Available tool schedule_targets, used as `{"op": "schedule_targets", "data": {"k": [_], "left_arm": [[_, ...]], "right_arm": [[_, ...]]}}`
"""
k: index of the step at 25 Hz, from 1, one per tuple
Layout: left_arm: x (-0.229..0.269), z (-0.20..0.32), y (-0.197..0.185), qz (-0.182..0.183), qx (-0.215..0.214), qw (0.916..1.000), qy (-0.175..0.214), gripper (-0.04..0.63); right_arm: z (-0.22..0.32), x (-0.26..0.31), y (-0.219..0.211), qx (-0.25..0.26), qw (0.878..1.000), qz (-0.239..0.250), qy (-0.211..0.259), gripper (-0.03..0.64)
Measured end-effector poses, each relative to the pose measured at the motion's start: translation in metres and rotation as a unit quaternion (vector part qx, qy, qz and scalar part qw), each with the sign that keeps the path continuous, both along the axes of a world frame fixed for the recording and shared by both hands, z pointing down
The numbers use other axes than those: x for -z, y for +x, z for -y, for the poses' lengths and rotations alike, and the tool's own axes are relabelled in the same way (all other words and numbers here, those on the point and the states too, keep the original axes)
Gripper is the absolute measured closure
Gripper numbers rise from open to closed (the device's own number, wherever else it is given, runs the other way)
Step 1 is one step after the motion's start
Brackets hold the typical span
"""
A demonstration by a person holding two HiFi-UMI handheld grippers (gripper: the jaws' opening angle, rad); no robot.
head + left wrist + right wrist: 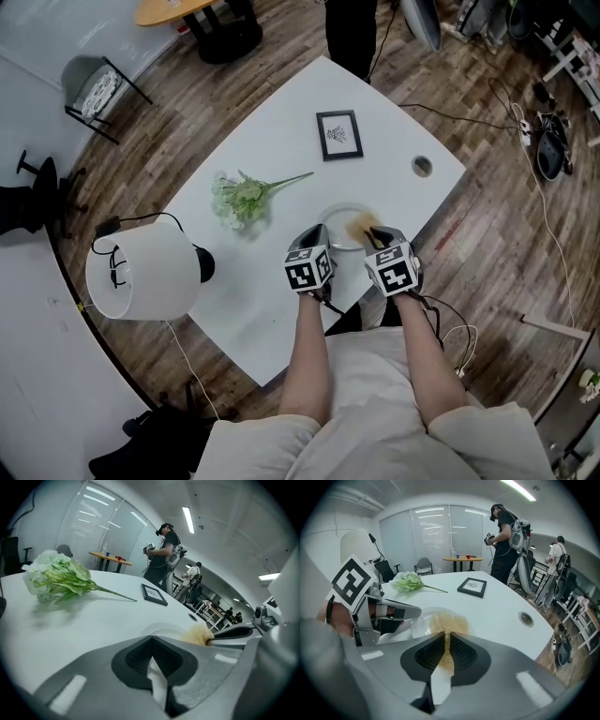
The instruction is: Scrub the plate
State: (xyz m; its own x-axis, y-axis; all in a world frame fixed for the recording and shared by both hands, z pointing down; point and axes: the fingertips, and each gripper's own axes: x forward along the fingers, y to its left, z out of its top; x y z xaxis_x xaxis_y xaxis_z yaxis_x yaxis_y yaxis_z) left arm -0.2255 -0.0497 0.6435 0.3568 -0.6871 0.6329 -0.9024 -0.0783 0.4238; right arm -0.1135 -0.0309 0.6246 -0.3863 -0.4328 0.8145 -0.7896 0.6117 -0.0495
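In the head view, the left gripper [318, 232] and right gripper [378, 234] are meeting over the plate [342, 208] at frame center on the white table [281, 150]. In the left gripper view, the jaws are closing to a thin slit on the plate's near rim. In the right gripper view, the jaws are pinching the golden scrubber [447, 622], which is resting on the plate.

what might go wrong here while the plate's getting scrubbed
1. The left gripper pinches the plate only by its thin rim, so a hard push from the scrubber clamped in the right gripper might twist the plate free.
2. The plate lies towards the edge of the table nearest the person; if it slips loose, it may slide off.
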Motion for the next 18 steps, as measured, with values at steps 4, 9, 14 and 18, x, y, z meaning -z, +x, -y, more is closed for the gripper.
{"op": "schedule_targets", "data": {"k": [4, 9, 14, 18], "left_arm": [[0.002, -0.012, -0.012, 0.019, 0.003, 0.9998, -0.004, 0.594], [0.005, -0.021, -0.023, 0.022, 0.016, 0.9996, -0.004, 0.594], [0.009, -0.032, -0.019, 0.017, 0.006, 0.9998, -0.002, 0.594], [0.009, -0.037, -0.020, 0.009, 0.012, 0.9998, -0.009, 0.594]], "right_arm": [[-0.003, -0.001, -0.009, 0.013, 1.000, 0.002, -0.001, 0.558], [-0.007, -0.004, -0.023, 0.033, 0.999, 0.003, -0.002, 0.558], [-0.009, -0.003, -0.030, 0.043, 0.999, 0.007, -0.004, 0.558], [-0.011, -0.004, -0.041, 0.059, 0.998, 0.009, -0.004, 0.558]]}}
